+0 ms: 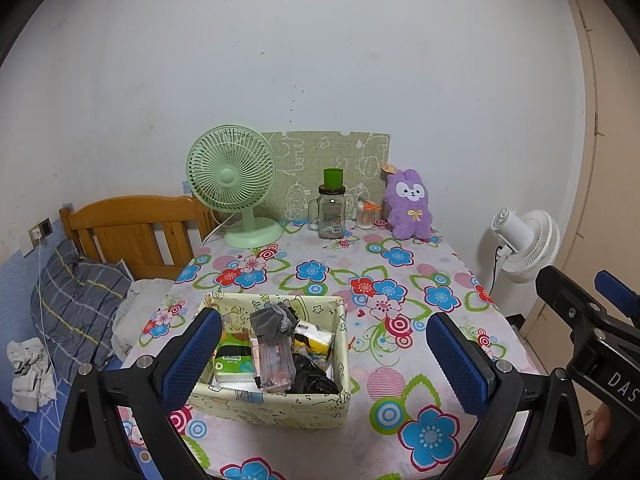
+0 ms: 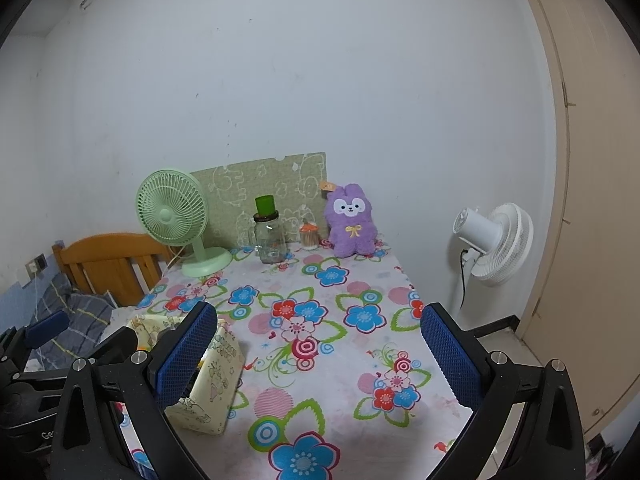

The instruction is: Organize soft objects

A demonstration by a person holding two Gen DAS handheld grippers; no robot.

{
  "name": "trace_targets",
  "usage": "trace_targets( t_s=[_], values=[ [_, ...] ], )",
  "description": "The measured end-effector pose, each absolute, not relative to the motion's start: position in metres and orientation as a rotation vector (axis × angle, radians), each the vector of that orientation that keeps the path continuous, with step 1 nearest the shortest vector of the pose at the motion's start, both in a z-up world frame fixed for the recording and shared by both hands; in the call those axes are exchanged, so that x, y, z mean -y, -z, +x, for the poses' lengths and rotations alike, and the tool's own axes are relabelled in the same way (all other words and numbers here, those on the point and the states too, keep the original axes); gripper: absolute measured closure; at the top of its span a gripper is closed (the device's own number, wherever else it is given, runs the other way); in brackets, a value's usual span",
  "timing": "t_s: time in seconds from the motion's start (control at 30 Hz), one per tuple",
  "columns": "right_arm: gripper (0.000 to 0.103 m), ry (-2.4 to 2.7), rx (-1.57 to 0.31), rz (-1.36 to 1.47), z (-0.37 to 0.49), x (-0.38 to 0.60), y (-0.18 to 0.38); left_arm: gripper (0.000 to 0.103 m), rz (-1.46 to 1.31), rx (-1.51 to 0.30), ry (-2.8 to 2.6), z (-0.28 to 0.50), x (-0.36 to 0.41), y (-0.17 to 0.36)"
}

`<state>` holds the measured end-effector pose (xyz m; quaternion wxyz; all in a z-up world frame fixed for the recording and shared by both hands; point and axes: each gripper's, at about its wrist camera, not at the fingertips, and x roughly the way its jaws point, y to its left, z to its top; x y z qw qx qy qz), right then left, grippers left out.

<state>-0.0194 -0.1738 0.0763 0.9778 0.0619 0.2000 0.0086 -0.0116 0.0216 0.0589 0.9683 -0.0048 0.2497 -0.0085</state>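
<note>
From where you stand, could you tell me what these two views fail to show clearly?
- Storage box contents: in the left wrist view the black items at the bottom blur together; in the right wrist view the right hand-held gripper finger covers the opening.
- Plush rabbit tag: too small to read in either view.
- Glass jar contents: too small to identify.
- Left hand-held gripper: open, holding nothing.
</note>
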Motion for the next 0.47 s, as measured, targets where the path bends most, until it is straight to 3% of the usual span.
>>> trace_targets(
  t_s=[0.47],
  values=[
    [0.0,-0.019,-0.405,0.126,-0.0191,0.1726,-0.0759,0.0,-0.008,-0.503,0.017,-0.0105,-0.0228,-0.0588]
  ],
)
